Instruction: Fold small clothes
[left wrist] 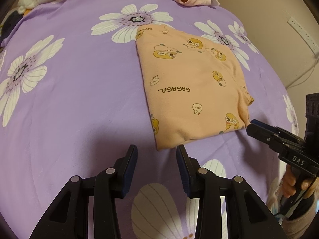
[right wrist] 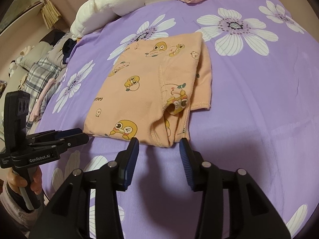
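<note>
Both my claws hang open — left claw point(left wrist: 157, 149), right claw point(right wrist: 159, 142) — at the near edge of the peach garment point(left wrist: 191, 83), folded on the bed point(left wrist: 79, 91). Soft, light, floppy — I'd pinch the thick near corners.

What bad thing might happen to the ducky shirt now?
The ducky shirt is folded, but its near corner gapes open. If the right tongs, open just in front of it, pinch only one layer, the fold may come apart. The left tongs are open too, so nothing pins the shirt down.
</note>
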Action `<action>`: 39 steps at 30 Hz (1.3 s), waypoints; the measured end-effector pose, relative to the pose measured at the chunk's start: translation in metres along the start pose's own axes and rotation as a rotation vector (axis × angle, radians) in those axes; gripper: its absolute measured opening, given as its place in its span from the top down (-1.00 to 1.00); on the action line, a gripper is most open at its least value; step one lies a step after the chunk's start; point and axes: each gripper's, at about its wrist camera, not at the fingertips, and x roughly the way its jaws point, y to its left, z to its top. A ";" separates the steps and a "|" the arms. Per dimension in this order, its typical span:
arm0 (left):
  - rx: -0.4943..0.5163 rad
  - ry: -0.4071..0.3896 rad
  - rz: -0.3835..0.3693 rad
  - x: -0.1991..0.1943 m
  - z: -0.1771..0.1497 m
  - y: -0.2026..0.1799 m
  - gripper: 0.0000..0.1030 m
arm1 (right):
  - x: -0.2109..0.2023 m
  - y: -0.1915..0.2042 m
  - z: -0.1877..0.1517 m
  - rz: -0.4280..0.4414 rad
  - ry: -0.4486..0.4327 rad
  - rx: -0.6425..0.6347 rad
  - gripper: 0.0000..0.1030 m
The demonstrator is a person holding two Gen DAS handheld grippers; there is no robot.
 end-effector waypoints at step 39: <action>-0.144 0.027 -0.118 0.009 0.018 0.018 -0.09 | -0.008 -0.056 0.015 0.164 -0.042 0.312 -0.41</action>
